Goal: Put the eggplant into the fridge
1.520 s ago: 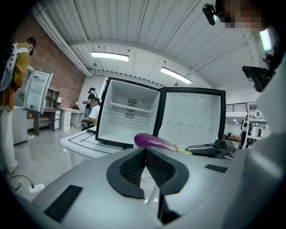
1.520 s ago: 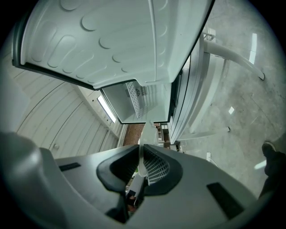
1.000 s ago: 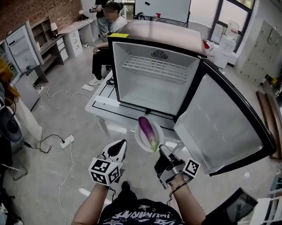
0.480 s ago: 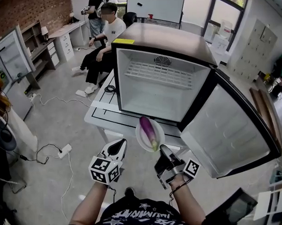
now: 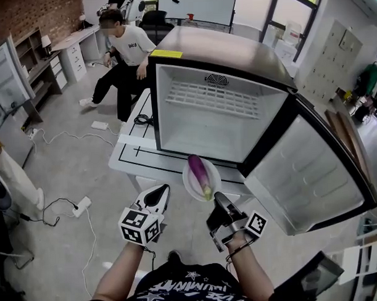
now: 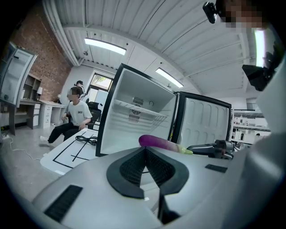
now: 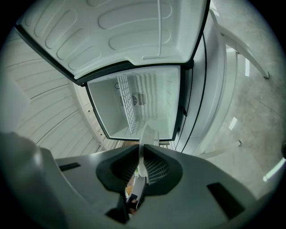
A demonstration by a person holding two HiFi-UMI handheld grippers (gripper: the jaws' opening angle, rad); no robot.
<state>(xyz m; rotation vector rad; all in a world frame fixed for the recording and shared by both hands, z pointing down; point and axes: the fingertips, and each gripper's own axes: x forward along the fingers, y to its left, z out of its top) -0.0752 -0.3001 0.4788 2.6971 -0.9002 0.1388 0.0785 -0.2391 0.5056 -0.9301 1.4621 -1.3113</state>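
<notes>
A purple eggplant (image 5: 198, 170) lies on a small white plate (image 5: 190, 181), held in the air in front of the open fridge (image 5: 215, 118). My right gripper (image 5: 217, 202) is shut on the plate's near rim; in the right gripper view the plate (image 7: 145, 136) shows edge-on between the jaws, pointing at the empty fridge interior (image 7: 152, 112). My left gripper (image 5: 159, 193) hangs to the plate's left, shut with nothing in it. In the left gripper view the eggplant (image 6: 159, 142) shows just beyond the closed jaws.
The fridge door (image 5: 306, 170) swings wide open to the right. The fridge stands on a white table (image 5: 128, 156). A person (image 5: 123, 53) sits at the back left. Cables and a power strip (image 5: 81, 206) lie on the floor at left.
The view has drifted forward toward the fridge. Both grippers keep their pose, with the plate and eggplant still held in front of the fridge opening.
</notes>
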